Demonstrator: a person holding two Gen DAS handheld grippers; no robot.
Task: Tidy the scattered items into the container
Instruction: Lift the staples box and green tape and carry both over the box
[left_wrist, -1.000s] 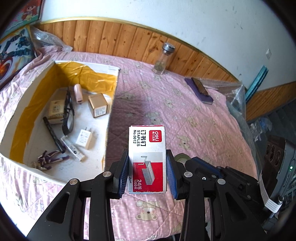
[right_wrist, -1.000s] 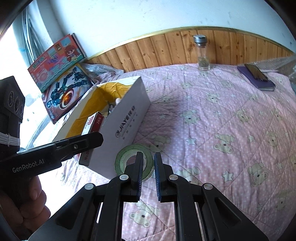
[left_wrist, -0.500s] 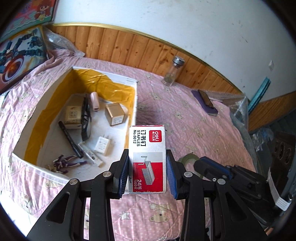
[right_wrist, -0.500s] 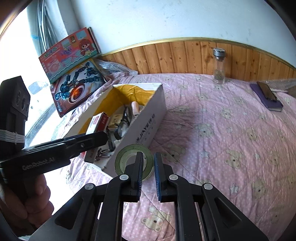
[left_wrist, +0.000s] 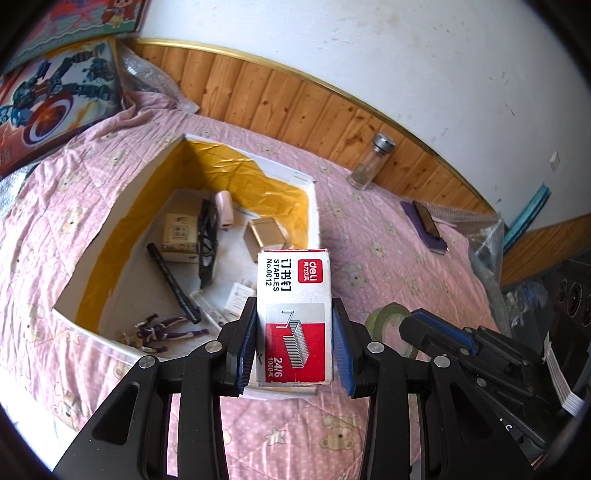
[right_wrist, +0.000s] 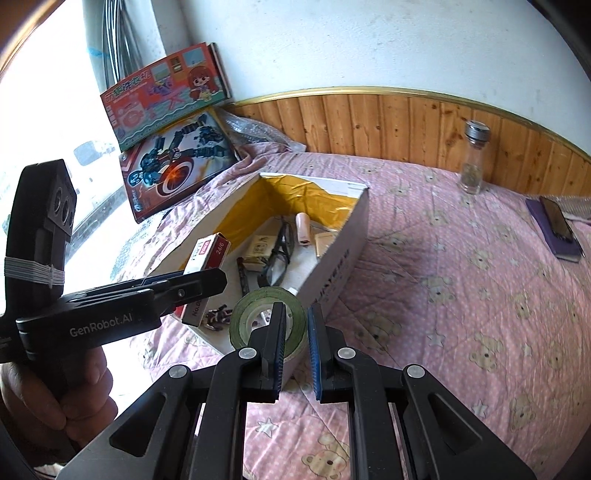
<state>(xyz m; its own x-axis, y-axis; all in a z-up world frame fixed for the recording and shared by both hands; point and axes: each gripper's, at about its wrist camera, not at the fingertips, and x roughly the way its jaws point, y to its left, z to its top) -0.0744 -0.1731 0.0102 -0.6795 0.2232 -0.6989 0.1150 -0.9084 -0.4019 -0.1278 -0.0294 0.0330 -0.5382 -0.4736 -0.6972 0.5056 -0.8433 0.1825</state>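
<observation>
My left gripper (left_wrist: 293, 343) is shut on a red and white staples box (left_wrist: 293, 302) and holds it above the near right corner of the white cardboard box (left_wrist: 92, 236) with yellow lining. The staples box also shows in the right wrist view (right_wrist: 207, 258). My right gripper (right_wrist: 296, 339) is shut on a green tape roll (right_wrist: 255, 314) and holds it above the box's near corner (right_wrist: 332, 273). Inside the box lie glasses (left_wrist: 207, 243), a black pen (left_wrist: 173, 280), small cartons, a charger and a purple figure (left_wrist: 162, 328).
The box stands on a pink bear-print quilt (right_wrist: 461, 314). A glass jar (right_wrist: 472, 162) stands by the wood-panelled wall. A phone on a purple notebook (right_wrist: 557, 229) lies at the right. Toy boxes (right_wrist: 177, 162) lean at the left.
Both grippers have risen and moved left towards the box, each still holding its item. The staples box and the tape roll now hang over the box's near corner.
</observation>
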